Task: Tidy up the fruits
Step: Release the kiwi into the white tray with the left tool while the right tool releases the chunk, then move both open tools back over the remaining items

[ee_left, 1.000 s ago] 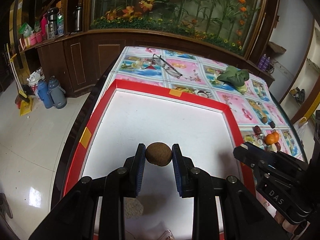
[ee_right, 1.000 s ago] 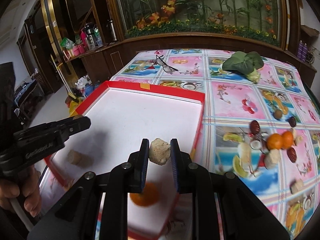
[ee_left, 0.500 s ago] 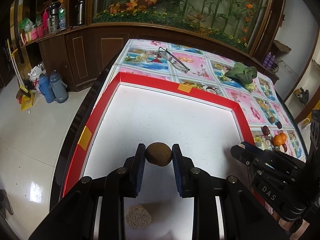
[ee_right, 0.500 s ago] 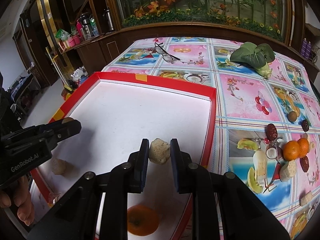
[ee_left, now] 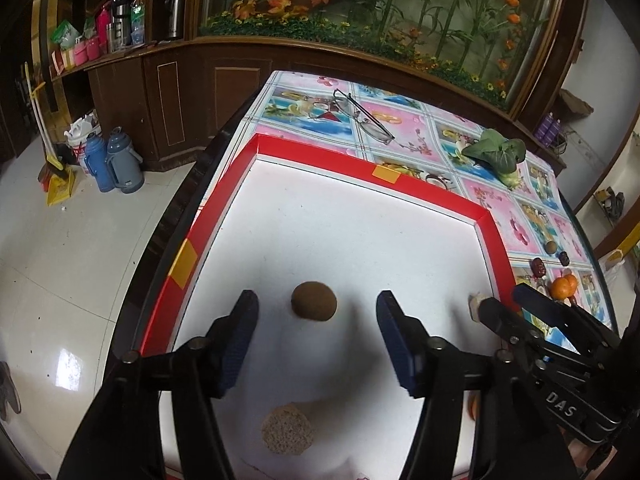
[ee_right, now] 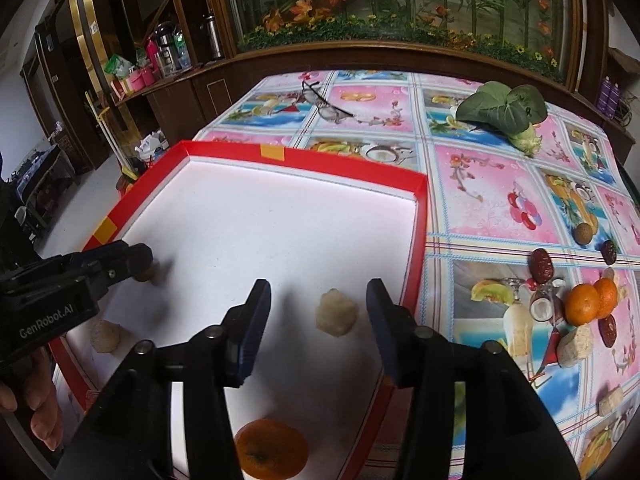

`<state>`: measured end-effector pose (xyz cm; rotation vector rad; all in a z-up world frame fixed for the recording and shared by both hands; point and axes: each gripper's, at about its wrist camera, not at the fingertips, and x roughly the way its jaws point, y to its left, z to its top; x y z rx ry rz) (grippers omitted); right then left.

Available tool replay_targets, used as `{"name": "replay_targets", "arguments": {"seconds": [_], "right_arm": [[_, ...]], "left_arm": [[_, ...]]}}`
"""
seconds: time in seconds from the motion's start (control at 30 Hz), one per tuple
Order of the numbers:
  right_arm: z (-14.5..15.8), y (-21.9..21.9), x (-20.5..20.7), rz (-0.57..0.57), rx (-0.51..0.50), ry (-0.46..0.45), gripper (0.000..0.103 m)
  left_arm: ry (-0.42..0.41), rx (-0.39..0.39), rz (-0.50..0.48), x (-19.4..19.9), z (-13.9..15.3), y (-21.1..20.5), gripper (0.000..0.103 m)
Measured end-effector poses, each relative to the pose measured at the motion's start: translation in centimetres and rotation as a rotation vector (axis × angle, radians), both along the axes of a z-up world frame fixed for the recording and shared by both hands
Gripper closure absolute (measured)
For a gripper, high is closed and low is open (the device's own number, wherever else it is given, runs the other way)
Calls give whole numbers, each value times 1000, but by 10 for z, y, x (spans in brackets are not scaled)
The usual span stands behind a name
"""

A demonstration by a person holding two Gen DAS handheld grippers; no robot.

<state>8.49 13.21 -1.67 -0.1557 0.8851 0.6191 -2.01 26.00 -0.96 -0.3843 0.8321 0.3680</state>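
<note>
Left gripper (ee_left: 316,334) over the near part of the red-rimmed tray (ee_left: 362,160), jaws opening, blue pads wide of the brown fruit (ee_left: 314,301). Brown fruit resting on the white tray floor between the two fingers, touching neither. Nearer, below the gripper, a pale rough lump (ee_left: 287,434) also on the tray floor. At the right edge of the left wrist view, the other gripper's black fingers reaching in over the tray's right rim.

Right gripper (ee_right: 318,330) over the tray's near right corner, jaws opening as well, pads clear of the pale bumpy piece (ee_right: 337,312). That piece sitting on the white floor between the fingers, close to the right rim, apart from both pads. Nearer still, an orange (ee_right: 271,454) on the tray floor, partly hidden behind the gripper's frame. On the left of the right wrist view, the left gripper seen from the side, held by a hand (ee_right: 38,404); another pale lump (ee_right: 105,335) on the tray floor beneath it.

On the patterned tablecloth (ee_right: 480,184) right of the tray, more fruit: two oranges (ee_right: 591,302) touching, dark red dates (ee_right: 541,260) just beside them, a small brown round fruit (ee_right: 584,234) farther off, and pale chunks (ee_right: 576,345) nearer. At the far side of the table, spectacles (ee_right: 325,104) and a leafy green vegetable (ee_right: 505,112).
</note>
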Motion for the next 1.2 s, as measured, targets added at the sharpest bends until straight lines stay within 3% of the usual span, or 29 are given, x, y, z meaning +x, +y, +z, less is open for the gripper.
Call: {"name": "replay_targets", "arguments": {"seconds": [0.17, 0.3, 0.4, 0.57, 0.77, 0.87, 0.93, 1.1, 1.2], "right_arm": [[8, -17, -10, -6, 32, -9, 39], [22, -54, -24, -38, 99, -28, 35], [32, -98, -34, -109, 164, -46, 26], [32, -188, -46, -283, 151, -79, 20], [12, -278, -42, -474, 107, -25, 20], [8, -284, -42, -443, 71, -22, 25], [3, -279, -38, -416, 43, -16, 33], [-12, -258, -11, -348, -12, 12, 41], [-18, -250, 5, -340, -42, 16, 54]], "left_arm": [[-11, 10, 17, -11, 6, -4, 40], [-58, 11, 19, -18, 18, -17, 22], [-94, 23, -14, -18, 28, -38, 21], [-129, 36, -137, -8, 37, -95, 21], [-97, 61, -354, 17, 24, -181, 20], [-60, 63, -405, 29, 13, -209, 20], [-47, 63, -415, 31, 9, -217, 21], [-16, 89, -411, 37, 4, -227, 20], [-6, 103, -397, 43, 3, -227, 20]]}}
